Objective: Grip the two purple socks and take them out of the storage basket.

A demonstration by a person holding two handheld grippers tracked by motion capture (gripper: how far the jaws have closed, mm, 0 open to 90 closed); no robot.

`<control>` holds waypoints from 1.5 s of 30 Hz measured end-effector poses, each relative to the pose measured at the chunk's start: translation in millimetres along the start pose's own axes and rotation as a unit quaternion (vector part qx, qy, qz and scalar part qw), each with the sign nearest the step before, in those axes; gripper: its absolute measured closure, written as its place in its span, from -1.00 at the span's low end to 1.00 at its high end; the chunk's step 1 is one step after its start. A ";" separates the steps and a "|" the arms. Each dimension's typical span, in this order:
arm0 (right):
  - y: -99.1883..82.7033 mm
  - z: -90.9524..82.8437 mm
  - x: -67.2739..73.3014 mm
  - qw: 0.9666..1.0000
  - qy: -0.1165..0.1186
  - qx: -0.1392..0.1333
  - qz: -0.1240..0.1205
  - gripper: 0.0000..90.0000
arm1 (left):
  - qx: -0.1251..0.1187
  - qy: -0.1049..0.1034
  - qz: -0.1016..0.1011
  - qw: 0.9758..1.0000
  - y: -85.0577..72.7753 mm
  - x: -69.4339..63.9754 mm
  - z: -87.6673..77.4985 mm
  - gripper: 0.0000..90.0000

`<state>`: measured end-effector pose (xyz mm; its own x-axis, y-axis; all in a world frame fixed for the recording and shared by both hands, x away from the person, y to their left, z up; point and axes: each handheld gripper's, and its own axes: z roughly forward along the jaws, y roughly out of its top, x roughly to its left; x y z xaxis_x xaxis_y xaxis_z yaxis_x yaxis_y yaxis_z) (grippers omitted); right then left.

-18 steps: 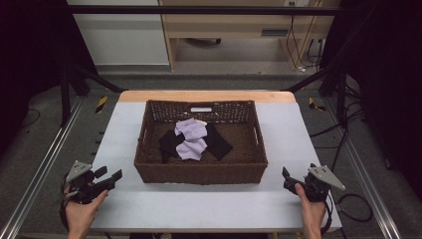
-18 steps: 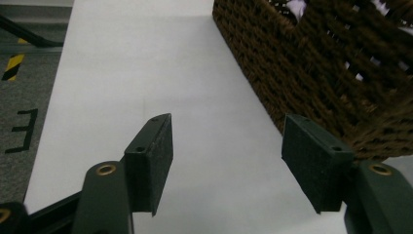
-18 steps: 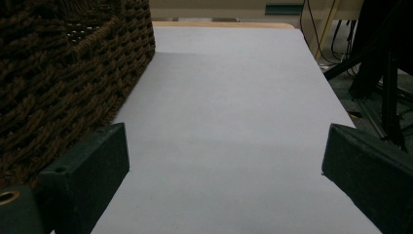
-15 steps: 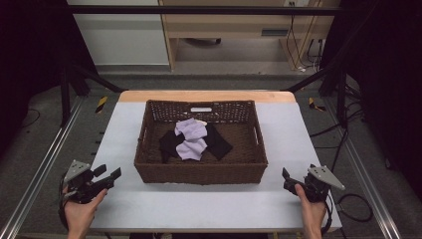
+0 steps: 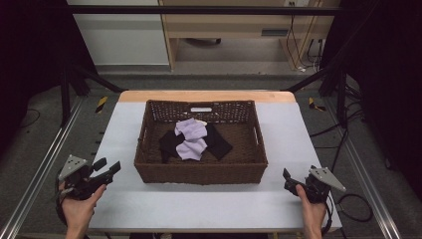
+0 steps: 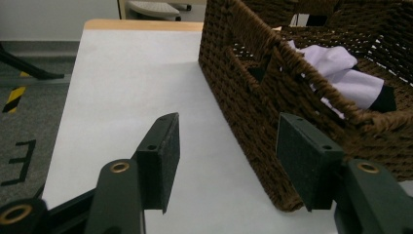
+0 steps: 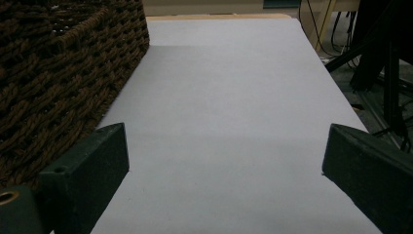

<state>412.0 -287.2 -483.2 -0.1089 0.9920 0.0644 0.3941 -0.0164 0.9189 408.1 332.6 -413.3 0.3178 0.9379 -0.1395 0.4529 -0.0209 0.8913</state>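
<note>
Wicker basket at frame centre holds lilac cloths. I hold left gripper and right gripper wide and empty at the lower corners. I judge we're starting: next, reach in.

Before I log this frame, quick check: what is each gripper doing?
Left gripper: open, holding nothing, beside the brown woven wicker basket.
Right gripper: open, holding nothing, over the white table.
</note>
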 end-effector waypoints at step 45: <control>0.2 2.5 2.1 1.000 -0.003 0.011 -0.009 -0.93 | -0.022 -0.061 0.077 0.995 120.1 -98.1 65.6 0.03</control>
<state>414.1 -284.8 -483.8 -0.1106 0.9928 0.0459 0.4123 0.0038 0.9110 486.0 215.4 -320.8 0.4810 0.8754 -0.0491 0.3553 -0.1434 0.9237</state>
